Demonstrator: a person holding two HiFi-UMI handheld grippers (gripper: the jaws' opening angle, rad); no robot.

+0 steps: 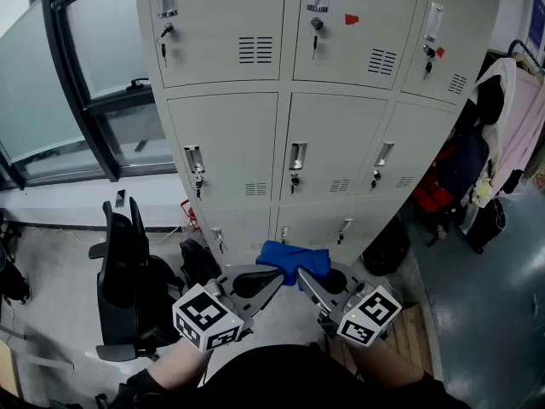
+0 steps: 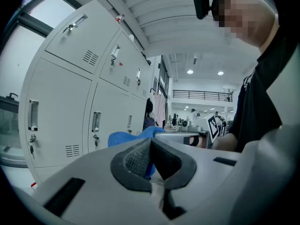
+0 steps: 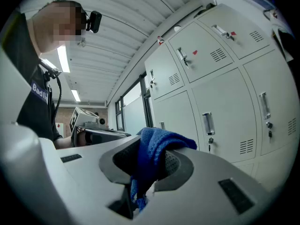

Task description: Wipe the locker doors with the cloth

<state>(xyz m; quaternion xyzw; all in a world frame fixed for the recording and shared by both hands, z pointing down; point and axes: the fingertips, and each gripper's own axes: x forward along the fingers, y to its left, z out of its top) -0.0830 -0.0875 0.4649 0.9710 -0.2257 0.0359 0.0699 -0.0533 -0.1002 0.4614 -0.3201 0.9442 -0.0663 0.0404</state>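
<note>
Two grips on one cloth [image 1: 294,260]: right gripper [image 3: 152,153] fingers pinch a thick fold, left gripper [image 2: 150,149] fingers look closed on an edge. It sits low, short of the locker doors [image 1: 226,139]. Risk: keys [image 1: 198,182] snag it and yank the thin left hold loose.

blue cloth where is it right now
In the head view the blue cloth sits low and centre, pinched by the right gripper beside the left gripper, before the bottom lockers.

your cloth [image 1: 294,260] is bright blue. the locker doors [image 1: 223,147] are pale grey, one bearing a red tag [image 1: 352,19]. your left tongs [image 1: 278,276] and right tongs [image 1: 303,278] carry black-and-white square markers.
</note>
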